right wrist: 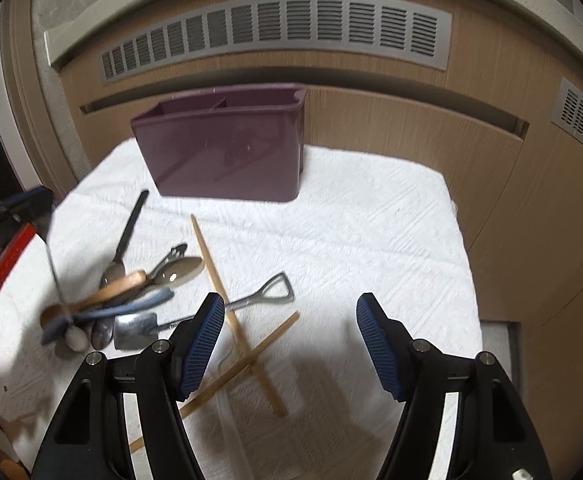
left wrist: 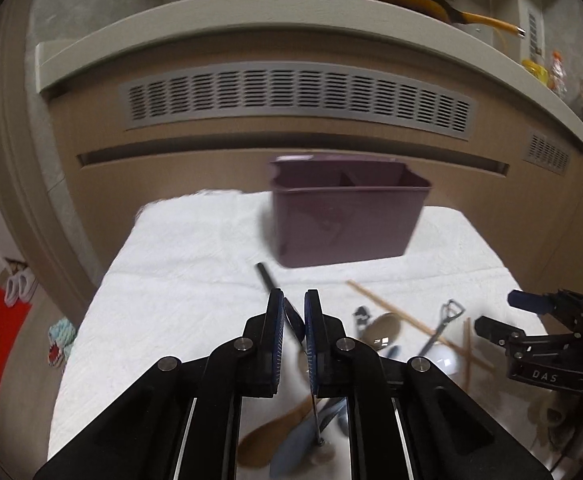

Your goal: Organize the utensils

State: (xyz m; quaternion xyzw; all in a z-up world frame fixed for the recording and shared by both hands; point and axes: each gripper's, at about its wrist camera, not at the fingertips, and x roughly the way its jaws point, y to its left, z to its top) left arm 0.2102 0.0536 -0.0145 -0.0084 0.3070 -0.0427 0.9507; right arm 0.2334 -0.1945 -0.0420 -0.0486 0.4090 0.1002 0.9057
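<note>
Left gripper (left wrist: 293, 322): clenched on a thin metal utensil (left wrist: 314, 412), probably a spoon.
Right gripper (right wrist: 291, 336): released, chopsticks (right wrist: 247, 344) below.
Purple caddy (right wrist: 227, 152): twelve o'clock.

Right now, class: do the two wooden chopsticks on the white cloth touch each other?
Touching. The right wrist view shows one wooden chopstick lying across the other chopstick, forming an X on the white cloth.

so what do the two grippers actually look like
Both match: the left gripper and right gripper have black linkage arms with round silver pivot pins and two fingers faced with blue ribbed pads. Seen from the left wrist view, the right gripper's black body carries white letters, DAS. No cables, hands or sleeves show.
</note>
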